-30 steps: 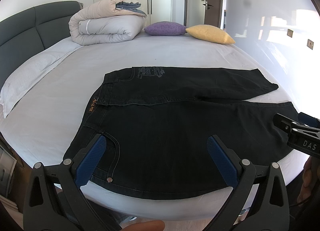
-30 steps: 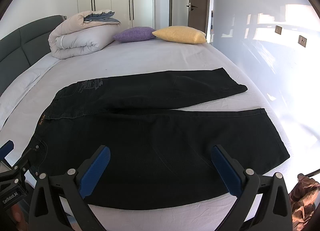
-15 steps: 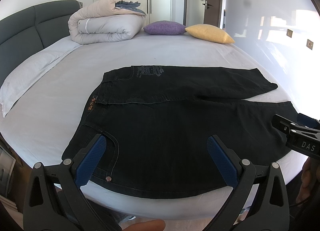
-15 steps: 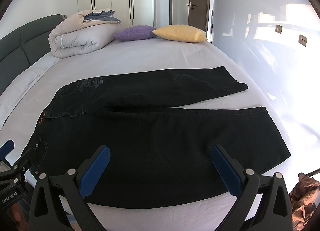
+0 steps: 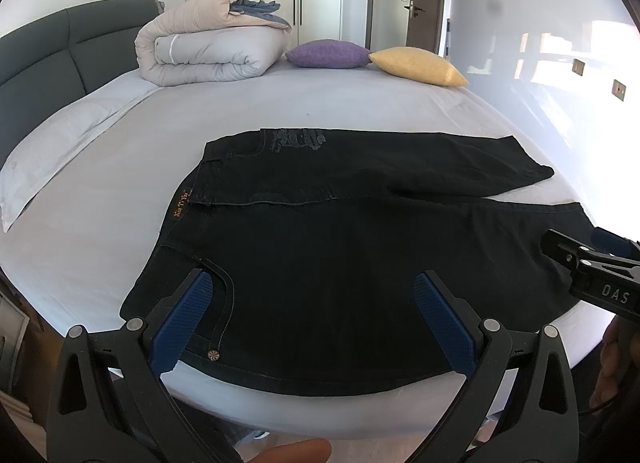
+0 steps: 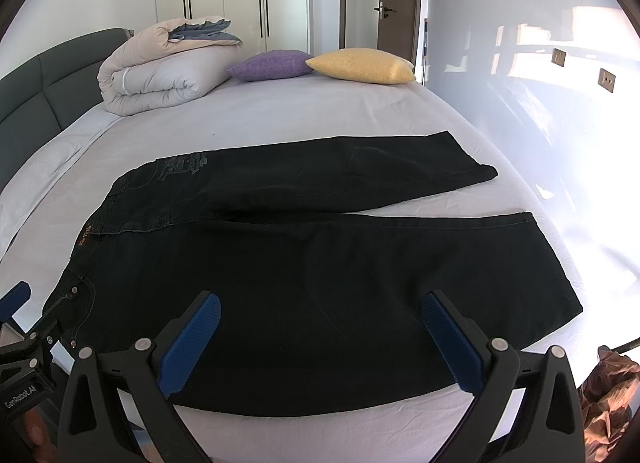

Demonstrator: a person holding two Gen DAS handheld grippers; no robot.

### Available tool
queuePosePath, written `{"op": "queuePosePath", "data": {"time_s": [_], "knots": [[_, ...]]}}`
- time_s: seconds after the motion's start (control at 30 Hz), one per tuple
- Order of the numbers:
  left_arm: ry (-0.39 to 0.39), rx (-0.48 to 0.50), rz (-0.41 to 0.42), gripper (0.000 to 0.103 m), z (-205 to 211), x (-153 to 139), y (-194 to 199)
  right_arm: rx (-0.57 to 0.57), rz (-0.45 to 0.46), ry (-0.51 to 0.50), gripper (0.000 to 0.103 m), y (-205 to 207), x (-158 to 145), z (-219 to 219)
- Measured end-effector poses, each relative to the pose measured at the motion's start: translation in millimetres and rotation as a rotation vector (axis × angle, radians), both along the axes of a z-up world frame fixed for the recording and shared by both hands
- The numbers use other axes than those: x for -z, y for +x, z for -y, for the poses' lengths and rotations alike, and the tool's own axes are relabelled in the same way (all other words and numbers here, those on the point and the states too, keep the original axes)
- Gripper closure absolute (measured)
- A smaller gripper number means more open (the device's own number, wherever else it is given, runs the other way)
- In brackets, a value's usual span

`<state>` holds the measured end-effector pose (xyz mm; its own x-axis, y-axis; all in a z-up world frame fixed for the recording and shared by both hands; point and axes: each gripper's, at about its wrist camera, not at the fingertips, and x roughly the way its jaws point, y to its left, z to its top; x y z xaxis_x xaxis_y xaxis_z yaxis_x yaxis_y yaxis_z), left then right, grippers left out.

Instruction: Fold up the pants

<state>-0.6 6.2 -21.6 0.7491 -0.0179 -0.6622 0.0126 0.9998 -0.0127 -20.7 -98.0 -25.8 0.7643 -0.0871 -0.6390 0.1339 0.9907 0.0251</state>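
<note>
Jaws stand wide apart on both tools: the left gripper (image 5: 312, 315) hovers over the waist end of the black denim pants (image 5: 360, 263), and the right gripper (image 6: 320, 327) hovers over their near leg, neither one touching the cloth. The pants lie flat near the front edge of the white-sheeted bed (image 5: 280, 103), waistband to the left, legs spread in a narrow V to the right. Well beyond the pants sit a rolled beige-and-grey duvet (image 5: 208, 47), a purple cushion (image 5: 328, 54) and a yellow cushion (image 5: 416, 65).

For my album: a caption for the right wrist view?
Open right gripper poised over dark pants spread flat on a bed.
</note>
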Motion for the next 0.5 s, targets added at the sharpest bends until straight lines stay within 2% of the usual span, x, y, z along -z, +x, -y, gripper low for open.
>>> {"op": "queuePosePath", "data": {"time_s": [0.2,0.5], "knots": [[0.013,-0.003,-0.003,0.000,1,0,0,0.000,-0.001,0.001,0.000,0,0,0],[0.100,0.016,0.032,0.000,14,4,-11,-0.006,0.006,0.013,0.000,-2,5,-6]]}}
